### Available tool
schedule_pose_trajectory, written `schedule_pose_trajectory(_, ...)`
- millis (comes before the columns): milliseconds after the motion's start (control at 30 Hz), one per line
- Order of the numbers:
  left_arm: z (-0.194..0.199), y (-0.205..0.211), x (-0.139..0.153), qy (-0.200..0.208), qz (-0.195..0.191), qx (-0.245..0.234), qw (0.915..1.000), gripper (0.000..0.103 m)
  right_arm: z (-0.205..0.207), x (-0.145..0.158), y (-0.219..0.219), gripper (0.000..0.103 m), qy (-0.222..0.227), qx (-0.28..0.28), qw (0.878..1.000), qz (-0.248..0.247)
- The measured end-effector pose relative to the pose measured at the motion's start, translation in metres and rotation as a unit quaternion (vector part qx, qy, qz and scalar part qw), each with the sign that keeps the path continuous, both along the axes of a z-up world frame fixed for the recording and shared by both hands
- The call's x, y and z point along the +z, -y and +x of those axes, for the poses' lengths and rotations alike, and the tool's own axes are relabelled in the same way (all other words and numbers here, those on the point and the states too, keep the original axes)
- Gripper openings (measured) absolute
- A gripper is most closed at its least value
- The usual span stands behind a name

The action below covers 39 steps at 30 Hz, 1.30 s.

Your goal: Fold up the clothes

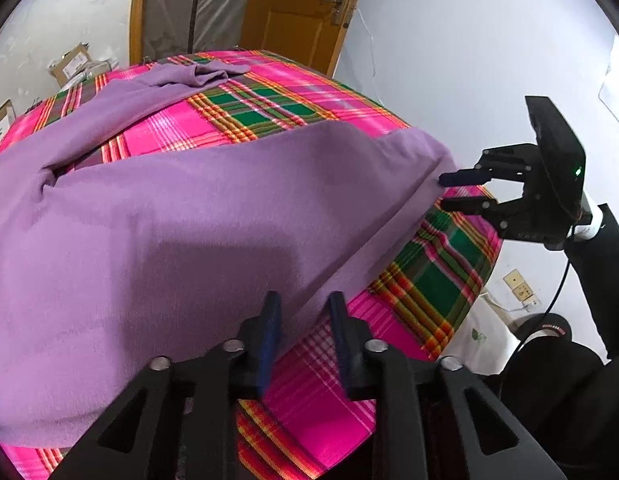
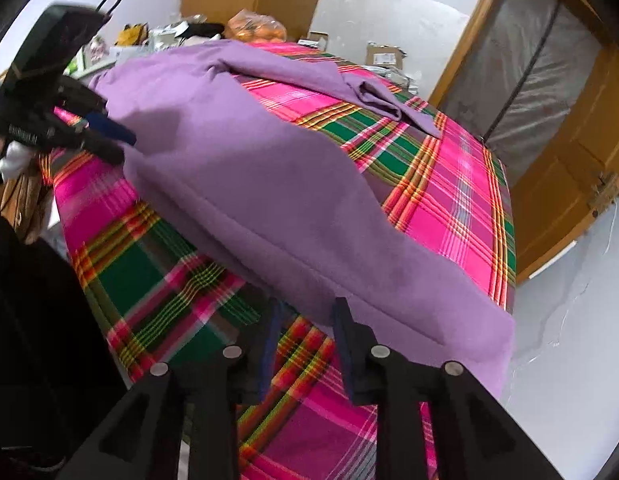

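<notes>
Left wrist view: the left gripper point(image 1: 303, 334) is nearest, bottom centre, its 2 dark-blue fingers parted with a clear gap and nothing between them, tips right at the near hem of the purple soft-knit garment point(image 1: 189, 232). The garment covers the left and centre of the frame, spread over the pink, green and orange plaid cloth on the table point(image 1: 437, 280), 1 sleeve point(image 1: 205, 72) bunched at upper centre. It looks light, limp and non-slip; I'd expect it to sag and drag if lifted by 1 point. Best hold is probably hem corners, 1 per claw. At mid right, the right gripper point(image 1: 447, 190) is slightly open, tips at the garment's right corner; cannot tell if any fabric is pinched.

Right wrist view: the right gripper point(image 2: 305, 334) at bottom centre, fingers apart, empty here, tips just short of the hem. The garment point(image 2: 249, 168) runs diagonally from upper left to lower right, its corner hanging over the table edge at lower right. The left gripper point(image 2: 123, 146) is at the left edge, on the other corner. The plaid cloth point(image 2: 157, 276) may lift with the knit if pinched too deep. Clutter of boxes and bags point(image 2: 253, 26) sits behind the table, with a wooden door point(image 2: 561, 168) at right; neither blocks a fold.
</notes>
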<state>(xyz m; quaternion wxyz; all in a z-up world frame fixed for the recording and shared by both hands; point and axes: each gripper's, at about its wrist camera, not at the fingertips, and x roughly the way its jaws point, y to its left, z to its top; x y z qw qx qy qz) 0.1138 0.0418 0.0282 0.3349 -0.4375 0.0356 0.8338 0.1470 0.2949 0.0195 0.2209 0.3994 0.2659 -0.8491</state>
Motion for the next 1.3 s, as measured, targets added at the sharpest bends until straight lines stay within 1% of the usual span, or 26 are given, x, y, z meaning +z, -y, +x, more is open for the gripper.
schedule_pose_trajectory(67,-0.001,-0.001,0.002,-0.001,0.002,-0.001,1.0000,0.017,-0.002,-0.002,0.003,0.027,-0.007,0.006,1.000,0.011)
schedule_pose_trajectory(100,-0.001,-0.002,0.002,-0.002,0.003,-0.002,1.0000,0.015,-0.004,-0.003,0.004,0.020,-0.007,0.007,1.000,0.013)
schedule_pose_trajectory(133,-0.001,-0.003,0.003,-0.001,0.005,-0.003,1.0000,0.015,-0.006,-0.002,0.004,0.007,-0.008,0.009,1.000,0.014)
schedule_pose_trajectory(167,-0.001,-0.003,0.003,-0.001,0.007,-0.004,1.0000,0.014,-0.007,-0.002,0.005,0.004,-0.010,0.011,1.000,0.015)
schedule_pose_trajectory(300,-0.001,-0.001,0.004,0.004,0.021,-0.004,0.9998,0.009,-0.002,0.008,0.002,0.003,-0.018,0.019,1.000,0.011)
schedule_pose_trajectory(433,0.005,0.000,0.001,0.017,0.031,-0.016,0.9992,0.008,0.016,0.021,-0.006,0.002,-0.008,0.021,1.000,-0.002)
schedule_pose_trajectory(500,0.010,0.000,-0.002,0.026,0.035,-0.025,0.9987,0.006,0.027,0.023,-0.010,0.002,0.003,0.020,1.000,-0.006)
schedule_pose_trajectory(533,0.012,0.000,-0.003,0.030,0.037,-0.030,0.9984,0.006,0.034,0.022,-0.011,0.001,0.013,0.019,1.000,-0.008)
schedule_pose_trajectory(667,0.022,0.000,-0.009,0.048,0.044,-0.049,0.9967,0.006,0.051,0.008,-0.018,0.000,0.063,0.014,0.998,-0.017)
schedule_pose_trajectory(733,0.023,0.002,-0.013,0.056,0.047,-0.050,0.9960,0.006,0.050,0.007,-0.027,0.001,0.065,-0.011,0.997,-0.031)
schedule_pose_trajectory(800,0.022,0.009,-0.006,0.049,0.066,-0.043,0.9957,0.006,0.045,0.014,-0.047,0.003,0.047,-0.064,0.994,-0.075)
schedule_pose_trajectory(833,0.021,0.013,-0.001,0.042,0.077,-0.037,0.9955,0.006,0.039,0.020,-0.060,0.009,0.037,-0.102,0.988,-0.107)
schedule_pose_trajectory(867,0.018,0.019,0.005,0.033,0.089,-0.025,0.9952,0.006,0.033,0.023,-0.075,0.014,0.033,-0.142,0.980,-0.139)
schedule_pose_trajectory(900,0.015,0.024,0.011,0.025,0.101,-0.014,0.9945,0.006,0.027,0.024,-0.091,0.025,0.034,-0.182,0.968,-0.170)
schedule_pose_trajectory(933,0.011,0.030,0.015,0.017,0.107,0.002,0.9941,0.006,0.023,0.023,-0.108,0.030,0.037,-0.223,0.953,-0.203)
schedule_pose_trajectory(1033,-0.006,0.048,0.019,0.001,0.103,0.068,0.9923,0.006,0.018,0.011,-0.159,0.031,0.058,-0.331,0.895,-0.293)
schedule_pose_trajectory(1100,-0.016,0.057,0.014,0.005,0.100,0.104,0.9894,0.006,0.019,-0.001,-0.189,0.031,0.074,-0.391,0.851,-0.343)
schedule_pose_trajectory(1133,-0.017,0.058,0.013,0.006,0.098,0.111,0.9890,0.007,0.019,-0.005,-0.199,0.031,0.076,-0.411,0.835,-0.356)
schedule_pose_trajectory(1233,-0.023,0.062,0.007,0.009,0.090,0.129,0.9875,0.009,0.020,-0.011,-0.212,0.032,0.072,-0.420,0.818,-0.386)
schedule_pose_trajectory(1300,-0.026,0.064,0.004,0.010,0.085,0.141,0.9863,0.012,0.017,-0.013,-0.219,0.032,0.071,-0.426,0.805,-0.407)
